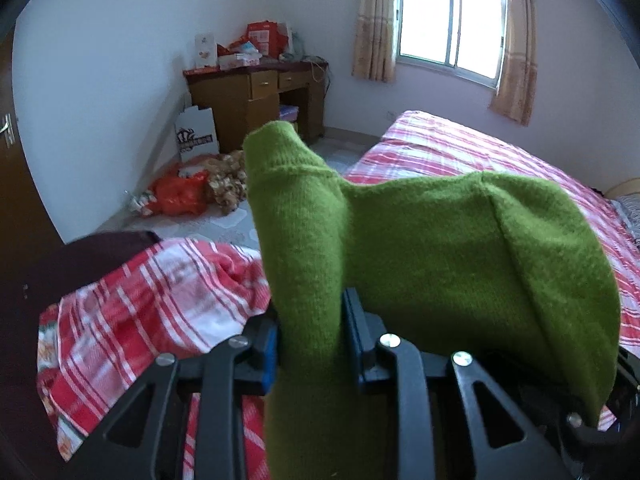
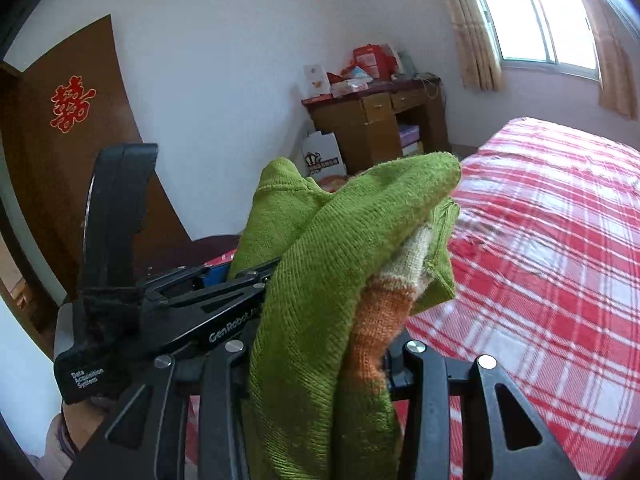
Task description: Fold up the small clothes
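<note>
1. Clearly, the green knitted wool garment hangs in the air over the red-and-white checked bed cover, held by both claws, so a slip is the main risk; the thick, bunched knit could slide out of a pinch.
2. In the left wrist view the left gripper at lower centre is closed narrowly on a green fold.
3. In the right wrist view the right gripper at lower centre clamps a thicker bundle with an orange-and-cream part; the garment rises above both claws.
</note>
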